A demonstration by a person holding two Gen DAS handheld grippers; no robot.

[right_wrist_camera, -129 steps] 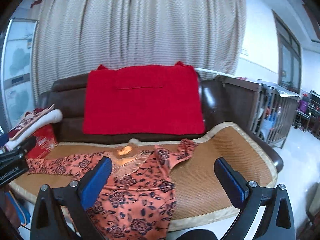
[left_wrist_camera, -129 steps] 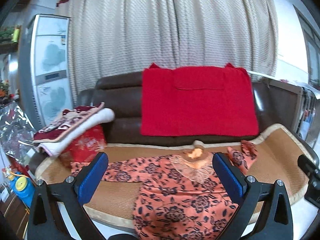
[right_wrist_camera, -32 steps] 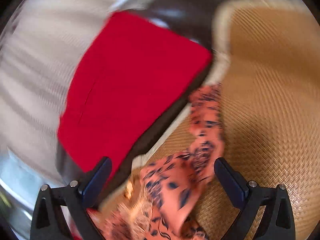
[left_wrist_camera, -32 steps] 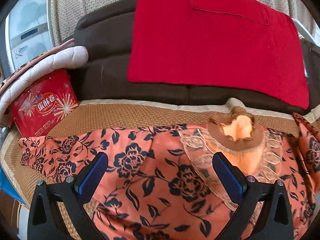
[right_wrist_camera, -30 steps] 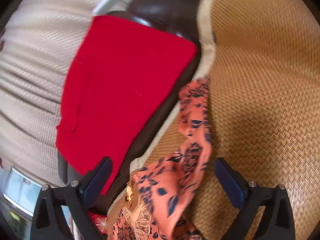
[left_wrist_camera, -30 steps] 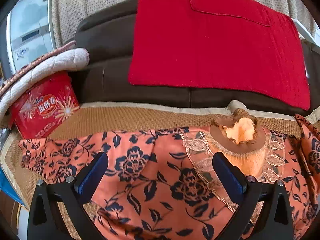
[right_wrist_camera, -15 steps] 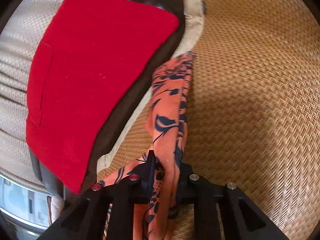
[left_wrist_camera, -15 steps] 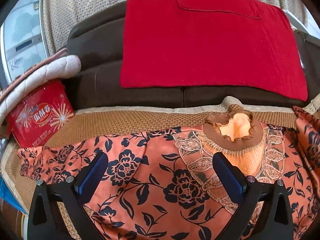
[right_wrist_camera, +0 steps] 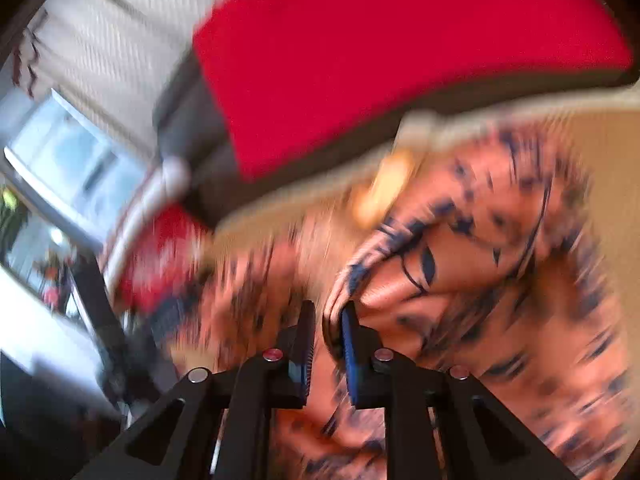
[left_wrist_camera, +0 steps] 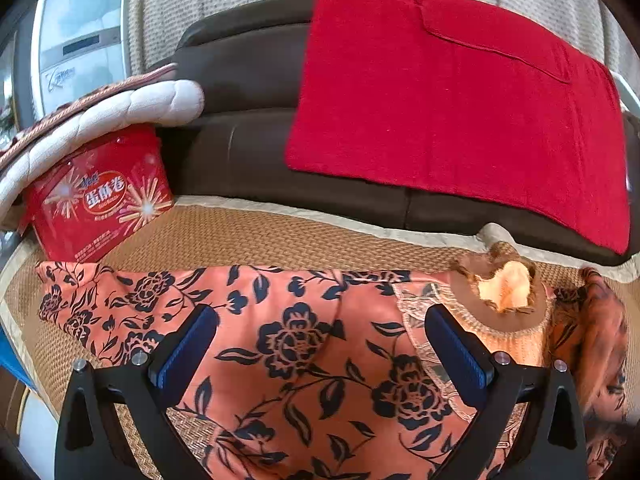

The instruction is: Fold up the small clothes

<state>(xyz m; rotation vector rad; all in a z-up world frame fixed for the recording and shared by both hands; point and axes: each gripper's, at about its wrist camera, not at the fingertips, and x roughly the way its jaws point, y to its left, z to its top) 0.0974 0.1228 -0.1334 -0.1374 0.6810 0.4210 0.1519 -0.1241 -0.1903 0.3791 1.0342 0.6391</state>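
Note:
An orange top with dark flowers [left_wrist_camera: 304, 344] lies spread on a woven mat [left_wrist_camera: 260, 236], its brown lace collar [left_wrist_camera: 504, 292] toward the sofa back. My left gripper [left_wrist_camera: 320, 316] hovers open over the top's chest, with nothing between its blue pads. In the blurred right wrist view my right gripper [right_wrist_camera: 328, 312] has the top's right sleeve [right_wrist_camera: 440, 264] pinched between nearly closed pads, and its jaws are opening slightly. That sleeve is drawn over the body of the top and shows blurred at the right edge [left_wrist_camera: 596, 328] of the left wrist view.
A red printed box [left_wrist_camera: 100, 196] stands at the mat's left end under a folded quilt [left_wrist_camera: 120, 108]. A red blanket [left_wrist_camera: 452, 96] hangs over the dark sofa back [left_wrist_camera: 248, 80]. A pale appliance [left_wrist_camera: 80, 48] stands behind on the left.
My right gripper shut on the right sleeve and swept it fast across toward the top's body, rolling as it went. My left gripper drifted a little sideways and stays open.

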